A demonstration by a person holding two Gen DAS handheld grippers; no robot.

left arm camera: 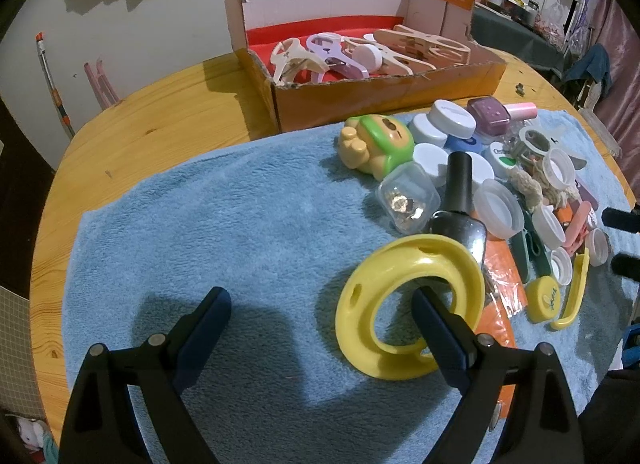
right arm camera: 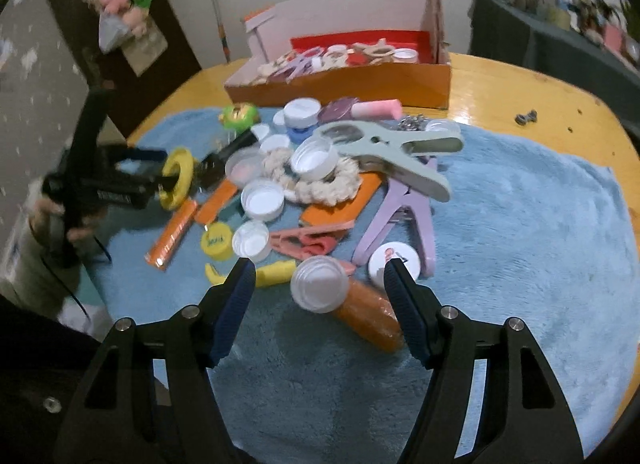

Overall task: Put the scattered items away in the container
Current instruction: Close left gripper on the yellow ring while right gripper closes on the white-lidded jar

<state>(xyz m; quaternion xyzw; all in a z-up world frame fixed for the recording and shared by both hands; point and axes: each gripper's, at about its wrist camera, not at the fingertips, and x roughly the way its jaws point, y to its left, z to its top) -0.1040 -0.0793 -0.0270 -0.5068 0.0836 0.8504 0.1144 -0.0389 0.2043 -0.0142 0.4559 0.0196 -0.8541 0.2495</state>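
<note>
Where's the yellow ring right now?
In the left wrist view, the yellow ring lies on the blue towel, the left gripper's right finger through its hole.

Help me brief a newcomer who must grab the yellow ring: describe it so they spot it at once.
Start at the blue towel covering the wooden table, in front of the cardboard box. At the near-left edge of the clutter pile, the yellow ring leans tilted, with one finger of the left gripper poking through its hole. It alone is a large open hoop with small slots.

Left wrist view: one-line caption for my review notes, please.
Open left gripper hangs over the blue towel, one finger through the yellow ring; cardboard box beyond the clutter.
</note>
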